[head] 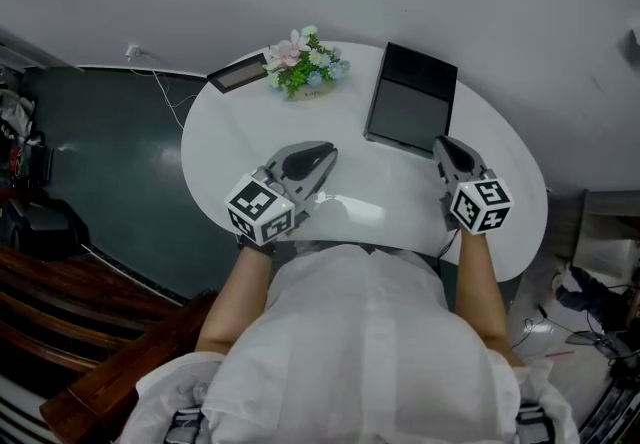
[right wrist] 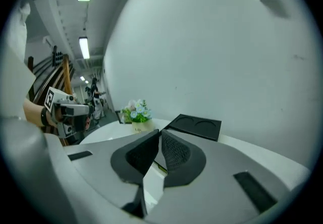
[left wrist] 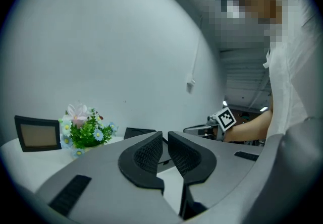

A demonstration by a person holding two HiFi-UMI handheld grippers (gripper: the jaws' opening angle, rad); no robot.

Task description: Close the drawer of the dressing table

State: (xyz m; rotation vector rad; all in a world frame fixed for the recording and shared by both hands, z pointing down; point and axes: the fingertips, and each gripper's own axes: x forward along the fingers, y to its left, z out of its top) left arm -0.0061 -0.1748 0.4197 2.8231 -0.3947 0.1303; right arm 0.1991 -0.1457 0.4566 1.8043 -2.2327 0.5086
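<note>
The white half-oval dressing table (head: pixel 225 132) stands against the wall. No drawer front shows in any view; the table's near edge is covered by the person's body. My left gripper (head: pixel 326 156) hovers over the near left of the tabletop, jaws shut on nothing, pointing toward the black tray (head: pixel 410 97). My right gripper (head: pixel 442 143) hangs over the near right, just beside the tray's front corner, shut and empty. In the left gripper view the closed pads (left wrist: pixel 149 156) frame the tabletop. The right gripper view shows its fingertips (right wrist: pixel 174 148) meeting above the white surface.
A small pot of flowers (head: pixel 305 62) and a dark picture frame (head: pixel 237 74) sit at the back of the table. Dark green floor (head: pixel 110 162) lies left, with a wooden bench (head: pixel 60 322) at lower left. Cables and clutter (head: pixel 590 302) lie at the right.
</note>
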